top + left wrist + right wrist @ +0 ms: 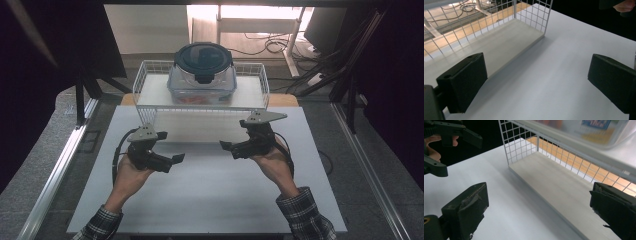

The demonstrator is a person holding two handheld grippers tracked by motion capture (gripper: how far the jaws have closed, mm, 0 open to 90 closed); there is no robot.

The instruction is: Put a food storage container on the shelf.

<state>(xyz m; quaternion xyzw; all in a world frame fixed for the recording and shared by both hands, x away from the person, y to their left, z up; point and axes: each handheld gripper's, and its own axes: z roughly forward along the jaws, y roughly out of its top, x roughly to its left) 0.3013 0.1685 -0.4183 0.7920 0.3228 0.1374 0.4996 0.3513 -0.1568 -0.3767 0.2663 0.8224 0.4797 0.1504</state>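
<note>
We hold the left gripper (172,161) and right gripper (229,148) wide apart, empty, above the near table (210,200); the lidded container (202,75) sits on the far wire shelf (150,95).

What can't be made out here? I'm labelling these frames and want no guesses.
- Container contents: high view, a dark lid covers them; only something reddish shows through the wall.
- Container label: right gripper view, blurred and cut by the top edge.
- Rack lower shelf: high view, mostly hidden under the upper shelf.
</note>
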